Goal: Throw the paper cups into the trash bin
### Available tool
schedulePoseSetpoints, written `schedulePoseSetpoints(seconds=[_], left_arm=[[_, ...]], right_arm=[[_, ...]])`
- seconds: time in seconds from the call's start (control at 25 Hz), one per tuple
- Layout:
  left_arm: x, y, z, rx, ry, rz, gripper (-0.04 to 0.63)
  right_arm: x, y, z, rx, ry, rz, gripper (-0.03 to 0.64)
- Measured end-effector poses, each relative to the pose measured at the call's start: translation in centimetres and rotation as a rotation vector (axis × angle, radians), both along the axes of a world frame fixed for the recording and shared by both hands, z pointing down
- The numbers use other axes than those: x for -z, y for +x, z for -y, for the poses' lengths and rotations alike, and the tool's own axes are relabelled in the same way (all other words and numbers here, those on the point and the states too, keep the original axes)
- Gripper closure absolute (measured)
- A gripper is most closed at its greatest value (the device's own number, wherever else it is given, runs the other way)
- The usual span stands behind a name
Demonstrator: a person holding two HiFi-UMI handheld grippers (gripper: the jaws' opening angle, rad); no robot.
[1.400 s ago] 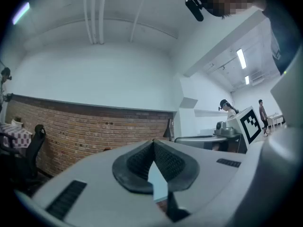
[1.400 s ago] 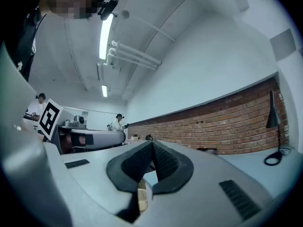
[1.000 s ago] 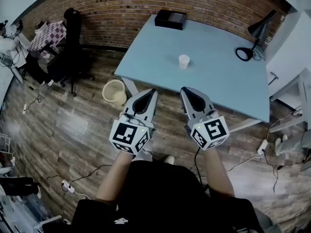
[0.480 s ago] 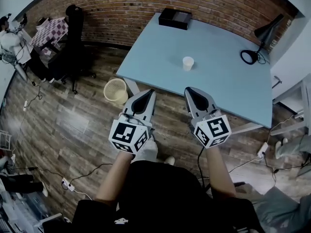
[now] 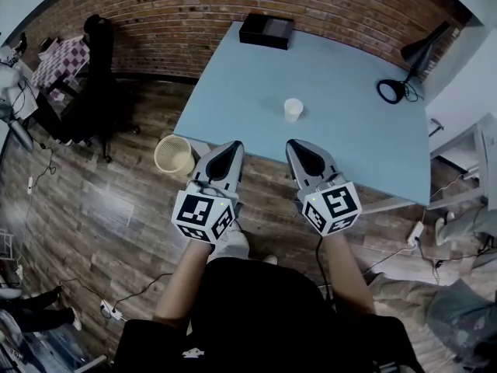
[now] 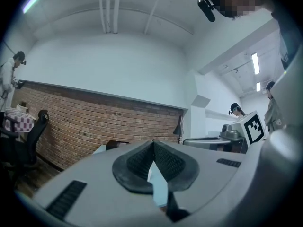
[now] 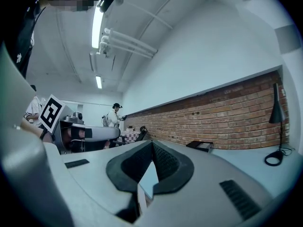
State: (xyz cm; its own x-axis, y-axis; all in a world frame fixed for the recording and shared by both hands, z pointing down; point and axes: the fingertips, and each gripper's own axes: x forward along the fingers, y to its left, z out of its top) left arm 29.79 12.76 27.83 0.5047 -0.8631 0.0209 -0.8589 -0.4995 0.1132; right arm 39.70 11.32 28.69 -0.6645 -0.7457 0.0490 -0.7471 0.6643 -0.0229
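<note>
A single white paper cup (image 5: 293, 109) stands upright near the middle of the light blue table (image 5: 349, 123) in the head view. A pale wicker trash bin (image 5: 174, 155) sits on the wooden floor by the table's left front corner. My left gripper (image 5: 231, 145) and right gripper (image 5: 292, 144) are held side by side just short of the table's near edge, both shut with nothing between the jaws. The right one points toward the cup from below it. The left gripper (image 6: 152, 143) and the right gripper (image 7: 151, 143) show tips touching in their own views.
A black box (image 5: 266, 30) lies at the table's far edge by the brick wall. A black desk lamp (image 5: 404, 72) stands at the table's right. An office chair (image 5: 101, 61) and a checkered table (image 5: 56, 59) are at the left. Cables and a power strip (image 5: 109, 309) lie on the floor.
The view has shifted slightly; the table and cup sit a little nearer to my grippers. Both grippers stay shut and side by side.
</note>
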Motion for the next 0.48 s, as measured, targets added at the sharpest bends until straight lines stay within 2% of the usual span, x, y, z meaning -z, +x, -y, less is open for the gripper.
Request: schedulePoseSetpoints(seconds=[0.48], left_arm=[[0.4, -1.2, 7.7, -0.080, -0.002, -0.013, 0.592]], right_arm=[[0.4, -1.7, 6.6, -0.064, -0.014, -0.026, 0.612]])
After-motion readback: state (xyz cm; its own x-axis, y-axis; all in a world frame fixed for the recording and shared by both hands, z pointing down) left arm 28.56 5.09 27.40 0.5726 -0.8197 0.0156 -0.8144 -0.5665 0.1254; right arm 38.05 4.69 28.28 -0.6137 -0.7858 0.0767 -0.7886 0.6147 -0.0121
